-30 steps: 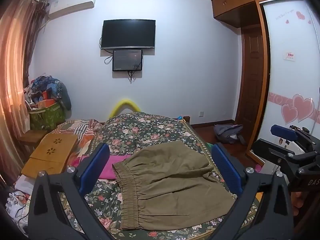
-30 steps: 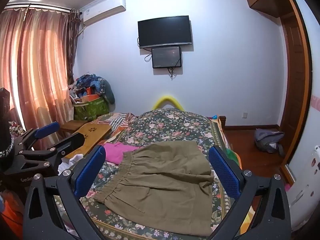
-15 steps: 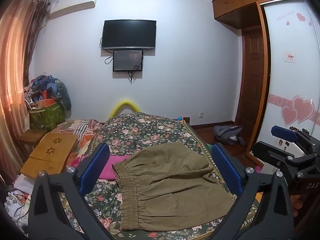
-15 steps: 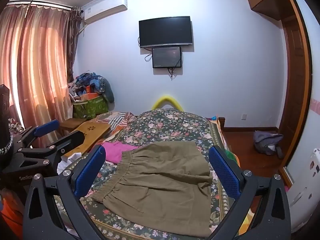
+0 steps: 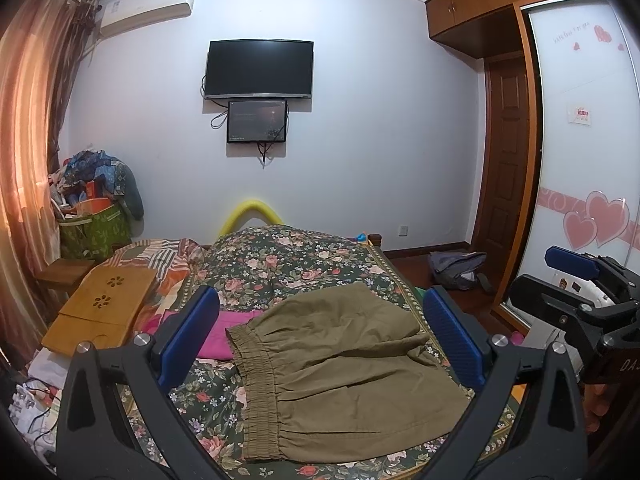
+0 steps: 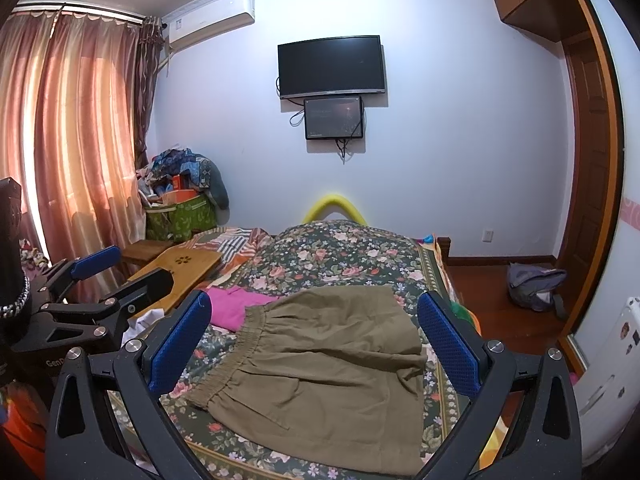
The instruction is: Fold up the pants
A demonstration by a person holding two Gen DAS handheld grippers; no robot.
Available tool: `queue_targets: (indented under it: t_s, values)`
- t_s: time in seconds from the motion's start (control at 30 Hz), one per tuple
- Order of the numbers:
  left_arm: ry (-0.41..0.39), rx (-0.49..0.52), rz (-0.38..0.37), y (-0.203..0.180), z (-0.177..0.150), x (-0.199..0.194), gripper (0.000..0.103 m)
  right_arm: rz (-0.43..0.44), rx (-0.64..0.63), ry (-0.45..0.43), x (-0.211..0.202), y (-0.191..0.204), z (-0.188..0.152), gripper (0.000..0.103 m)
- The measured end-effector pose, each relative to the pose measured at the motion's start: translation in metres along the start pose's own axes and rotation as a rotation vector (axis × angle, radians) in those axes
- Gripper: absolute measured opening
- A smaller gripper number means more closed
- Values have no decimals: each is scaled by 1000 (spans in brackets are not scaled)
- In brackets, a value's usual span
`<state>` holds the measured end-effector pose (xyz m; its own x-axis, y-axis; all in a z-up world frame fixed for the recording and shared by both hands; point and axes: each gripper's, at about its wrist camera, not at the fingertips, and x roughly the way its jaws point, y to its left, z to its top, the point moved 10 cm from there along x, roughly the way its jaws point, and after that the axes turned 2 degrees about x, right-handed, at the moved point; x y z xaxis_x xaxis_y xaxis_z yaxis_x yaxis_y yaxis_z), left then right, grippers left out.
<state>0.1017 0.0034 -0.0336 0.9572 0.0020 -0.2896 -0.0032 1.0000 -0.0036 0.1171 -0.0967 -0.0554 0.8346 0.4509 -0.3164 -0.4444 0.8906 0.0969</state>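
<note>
The pink garment is partly covered by the olive pants (its shape cannot be told).

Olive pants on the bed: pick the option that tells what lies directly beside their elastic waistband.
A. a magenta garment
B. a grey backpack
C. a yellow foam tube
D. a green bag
A: in the right wrist view a magenta garment lies on the floral bedspread against the gathered waistband end of the olive pants; the backpack is on the floor, away from the bed.
</note>
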Motion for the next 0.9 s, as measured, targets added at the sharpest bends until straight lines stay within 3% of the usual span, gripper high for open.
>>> queue_targets:
  t_s: [0.9]
  values:
    - [-8, -2, -15, -2, 1, -1, 103, -3, -9, 3, 3, 2, 1, 103]
